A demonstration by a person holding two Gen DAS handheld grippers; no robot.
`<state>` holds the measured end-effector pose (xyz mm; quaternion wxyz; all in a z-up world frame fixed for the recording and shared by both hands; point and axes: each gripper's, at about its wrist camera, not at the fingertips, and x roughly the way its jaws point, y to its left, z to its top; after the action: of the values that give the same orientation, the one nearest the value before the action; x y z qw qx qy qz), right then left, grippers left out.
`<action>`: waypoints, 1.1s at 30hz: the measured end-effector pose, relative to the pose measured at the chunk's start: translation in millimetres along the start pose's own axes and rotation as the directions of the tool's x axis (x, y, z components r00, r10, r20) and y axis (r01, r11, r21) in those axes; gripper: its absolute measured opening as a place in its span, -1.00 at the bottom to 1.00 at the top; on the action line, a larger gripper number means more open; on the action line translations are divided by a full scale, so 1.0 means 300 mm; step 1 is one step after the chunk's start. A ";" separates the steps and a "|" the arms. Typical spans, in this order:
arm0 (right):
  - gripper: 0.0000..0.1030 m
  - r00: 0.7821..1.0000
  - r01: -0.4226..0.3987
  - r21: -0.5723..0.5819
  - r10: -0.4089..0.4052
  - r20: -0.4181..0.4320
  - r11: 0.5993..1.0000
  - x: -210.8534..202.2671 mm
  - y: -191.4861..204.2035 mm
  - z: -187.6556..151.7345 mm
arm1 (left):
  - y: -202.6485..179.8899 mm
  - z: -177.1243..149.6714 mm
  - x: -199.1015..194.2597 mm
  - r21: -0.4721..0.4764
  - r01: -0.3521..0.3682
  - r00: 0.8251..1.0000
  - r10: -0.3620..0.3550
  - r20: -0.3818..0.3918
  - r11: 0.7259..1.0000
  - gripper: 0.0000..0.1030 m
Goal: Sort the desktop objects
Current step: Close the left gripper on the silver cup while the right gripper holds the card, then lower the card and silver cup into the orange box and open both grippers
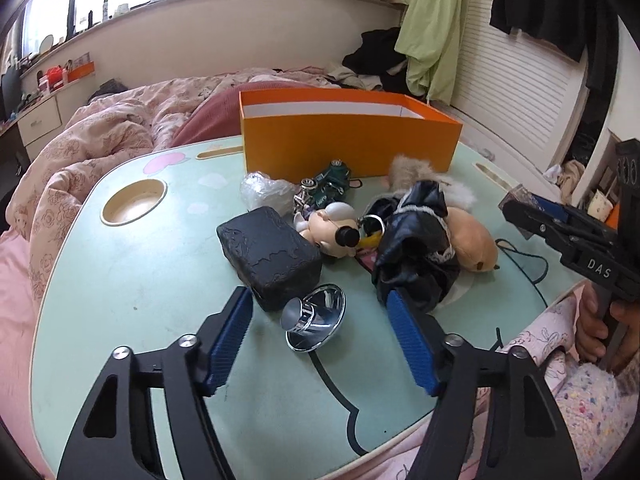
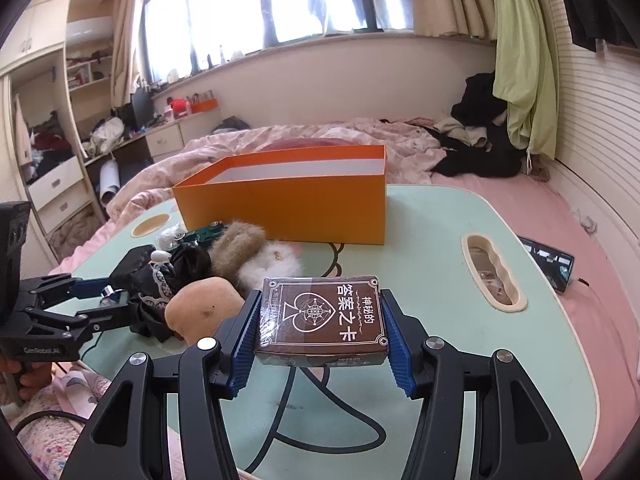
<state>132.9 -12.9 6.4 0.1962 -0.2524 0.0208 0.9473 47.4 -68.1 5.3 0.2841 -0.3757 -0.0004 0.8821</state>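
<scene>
Right wrist: right gripper (image 2: 320, 330) level, clamping card box (image 2: 323, 320).

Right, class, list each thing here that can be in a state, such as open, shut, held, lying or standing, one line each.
Left gripper: open, holding nothing, above the chrome piece.
Right gripper: shut on the card box.
Card box: held level, off the table.
Orange box: open-topped, upright.
Black case: closed, lying flat.
Chrome piece: tipped on its side.
Toy car: lying by the orange box.

A lived-in bedroom: rumpled bed (image 2: 320, 136), curtains (image 2: 520, 60), strewn clothes (image 2: 476, 136).
</scene>
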 end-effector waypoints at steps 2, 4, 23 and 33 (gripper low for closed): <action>0.08 1.000 -0.002 0.003 0.002 0.005 1.000 -0.001 -0.003 -0.001 | -0.005 -0.010 -0.008 0.012 -0.021 1.000 0.021 0.004 1.000 -0.13; 0.08 1.000 -0.004 0.004 0.003 0.005 1.000 0.001 -0.002 -0.002 | -0.001 -0.018 -0.019 0.011 -0.010 1.000 0.010 0.009 1.000 -0.40; 0.08 0.998 0.019 -0.105 -0.012 0.068 0.994 -0.015 0.054 0.119 | -0.029 0.146 -0.170 0.070 0.035 0.979 -0.048 0.198 0.997 -0.40; 0.09 0.994 0.033 -0.213 -0.010 0.105 0.977 0.117 0.113 0.407 | 0.009 0.481 -0.021 0.030 0.032 0.978 -0.037 0.203 0.999 -0.40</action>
<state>34.7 -14.6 93.8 0.1788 -0.2231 -0.0944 0.9536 -46.1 -43.0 112.4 0.3027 -0.2797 -0.0243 0.9108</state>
